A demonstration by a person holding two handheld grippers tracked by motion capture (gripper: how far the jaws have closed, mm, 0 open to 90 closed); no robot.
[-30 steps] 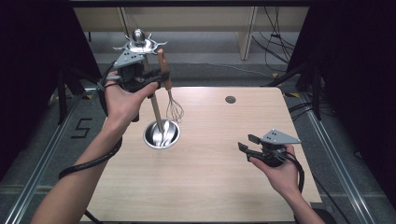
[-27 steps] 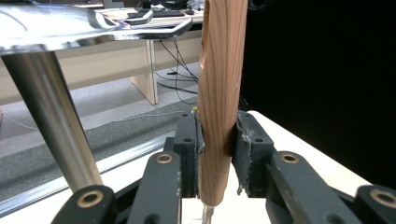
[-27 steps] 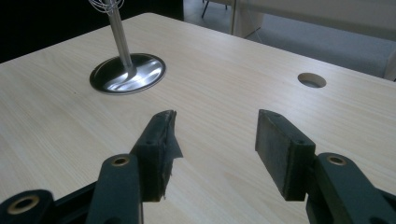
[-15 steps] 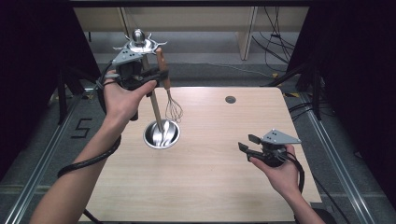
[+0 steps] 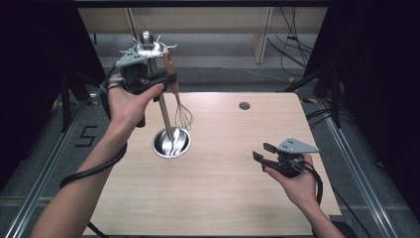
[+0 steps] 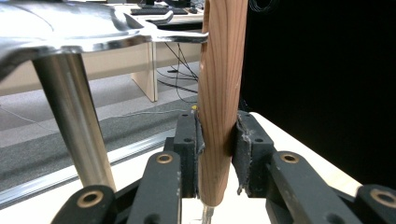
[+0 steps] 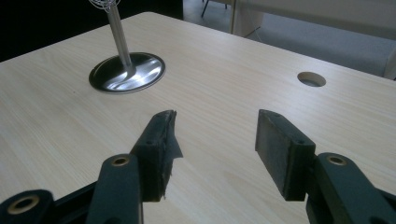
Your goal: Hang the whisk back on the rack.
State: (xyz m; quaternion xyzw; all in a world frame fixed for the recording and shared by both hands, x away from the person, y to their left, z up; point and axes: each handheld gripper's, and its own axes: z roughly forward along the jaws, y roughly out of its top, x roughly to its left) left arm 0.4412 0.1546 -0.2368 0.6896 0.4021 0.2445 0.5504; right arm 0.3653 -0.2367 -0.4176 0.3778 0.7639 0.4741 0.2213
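Note:
A steel utensil stand [image 5: 171, 144] with a round base, a slim pole and a hooked top plate [image 5: 147, 48] rises from the wooden table [image 5: 223, 198] at left of centre. My left gripper [image 5: 166, 79] is raised beside that top plate, shut on the wooden handle [image 6: 222, 93] of a whisk [image 5: 183, 117]. The whisk hangs upright, wire loops down, close to the pole [image 6: 74, 116], its handle end against a hook of the plate [image 6: 93, 28]. My right gripper [image 5: 261, 152] hovers low over the table's right side, open with nothing between its jaws [image 7: 217, 140].
A round cable hole [image 5: 244, 105] sits in the table near the far edge. In the right gripper view the stand's base [image 7: 127, 72] lies ahead to the left and the cable hole [image 7: 311, 79] to the right. Cables trail on the floor beyond the table.

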